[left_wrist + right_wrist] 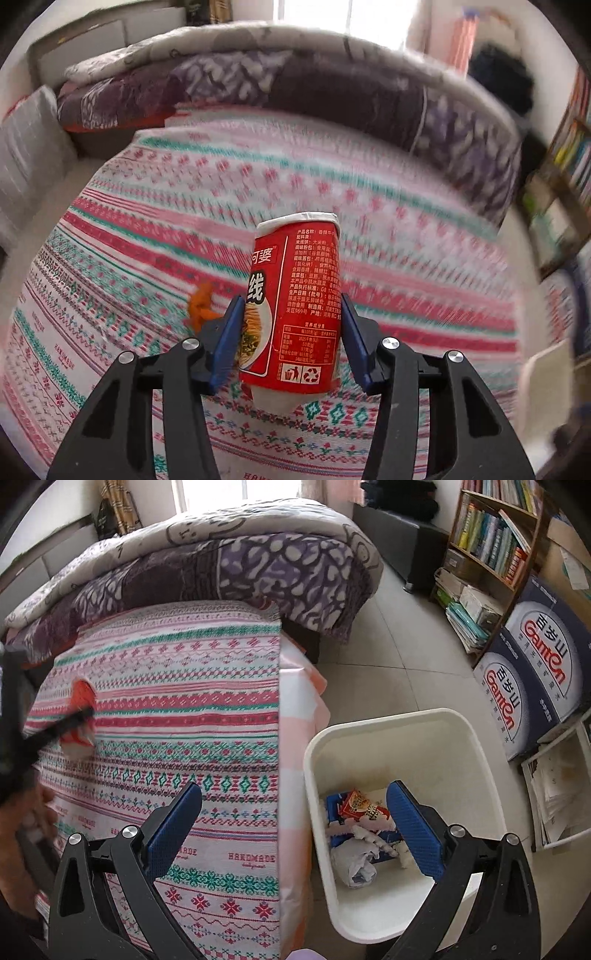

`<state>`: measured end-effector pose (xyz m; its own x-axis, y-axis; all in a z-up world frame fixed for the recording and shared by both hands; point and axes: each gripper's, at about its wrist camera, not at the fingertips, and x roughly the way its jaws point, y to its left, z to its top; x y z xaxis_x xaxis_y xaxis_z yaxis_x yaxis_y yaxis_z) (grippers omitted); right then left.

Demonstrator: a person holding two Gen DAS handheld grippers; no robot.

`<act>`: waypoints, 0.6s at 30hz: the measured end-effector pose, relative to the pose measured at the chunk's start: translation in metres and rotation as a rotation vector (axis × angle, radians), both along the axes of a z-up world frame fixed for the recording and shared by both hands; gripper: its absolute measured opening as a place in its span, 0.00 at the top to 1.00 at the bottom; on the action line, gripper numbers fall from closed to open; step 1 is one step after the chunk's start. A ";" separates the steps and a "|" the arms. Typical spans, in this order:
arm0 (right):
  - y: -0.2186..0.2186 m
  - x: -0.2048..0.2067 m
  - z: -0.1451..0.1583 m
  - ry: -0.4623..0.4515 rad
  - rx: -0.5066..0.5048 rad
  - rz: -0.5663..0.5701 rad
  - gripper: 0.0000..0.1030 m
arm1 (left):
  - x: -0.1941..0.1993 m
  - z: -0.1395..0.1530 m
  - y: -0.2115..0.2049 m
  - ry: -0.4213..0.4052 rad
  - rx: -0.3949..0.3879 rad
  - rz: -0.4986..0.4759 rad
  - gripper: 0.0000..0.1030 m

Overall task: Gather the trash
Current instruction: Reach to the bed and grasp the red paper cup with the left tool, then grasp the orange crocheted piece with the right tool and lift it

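A red instant-noodle cup (299,295) with a white rim stands between the blue pads of my left gripper (291,299), over the patterned tablecloth (147,229). Both pads press on its sides, so the gripper is shut on it. An orange scrap of peel (201,304) lies on the cloth just left of the cup. In the right wrist view the same cup (79,716) shows blurred at far left, with a hand (33,830) below it. My right gripper (295,786) is open and holds nothing, straddling the table's edge and the white bin (388,720).
The bin stands on the tiled floor right of the table and holds a red wrapper (360,805), crumpled paper (354,864) and blue packaging. A bed with a purple quilt (258,565) lies behind the table. A bookshelf (491,542) and Ganten boxes (532,686) stand at right.
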<state>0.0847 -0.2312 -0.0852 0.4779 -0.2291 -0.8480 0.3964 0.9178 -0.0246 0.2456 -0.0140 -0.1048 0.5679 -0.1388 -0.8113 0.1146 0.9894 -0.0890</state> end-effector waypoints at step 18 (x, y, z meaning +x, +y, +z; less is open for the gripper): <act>0.194 0.097 -0.031 -0.059 -0.028 0.470 0.07 | -0.003 0.115 0.168 -0.209 -0.197 0.278 0.51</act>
